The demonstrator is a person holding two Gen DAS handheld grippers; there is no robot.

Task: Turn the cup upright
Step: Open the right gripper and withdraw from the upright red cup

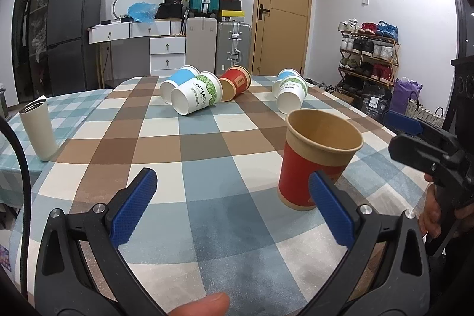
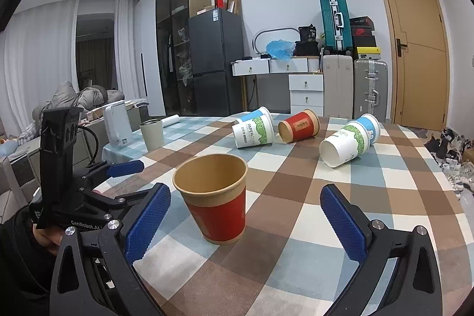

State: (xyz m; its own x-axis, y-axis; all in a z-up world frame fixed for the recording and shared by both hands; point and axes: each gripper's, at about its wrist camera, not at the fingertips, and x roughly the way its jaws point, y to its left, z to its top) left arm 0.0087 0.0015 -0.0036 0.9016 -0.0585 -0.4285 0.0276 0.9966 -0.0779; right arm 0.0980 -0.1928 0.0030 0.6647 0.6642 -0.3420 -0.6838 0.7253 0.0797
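A red and brown paper cup point(image 1: 314, 159) stands upright on the checked tablecloth, also in the right wrist view point(image 2: 216, 197). My left gripper point(image 1: 234, 203) is open and empty, with the cup just beyond its right finger point(image 1: 331, 209). My right gripper point(image 2: 246, 221) is open and empty, with the cup just ahead between its fingers, nearer the left one. Farther back several paper cups lie on their sides: a white and green one point(image 1: 197, 96), a blue one point(image 1: 177, 80), a red one point(image 1: 235, 82) and a white and green one point(image 1: 291, 98).
A grey tumbler point(image 1: 38, 132) stands at the table's left on a blue checked cloth. The right gripper shows at the right edge of the left wrist view point(image 1: 420, 138). A shoe rack point(image 1: 367, 55), suitcases and drawers stand behind the table.
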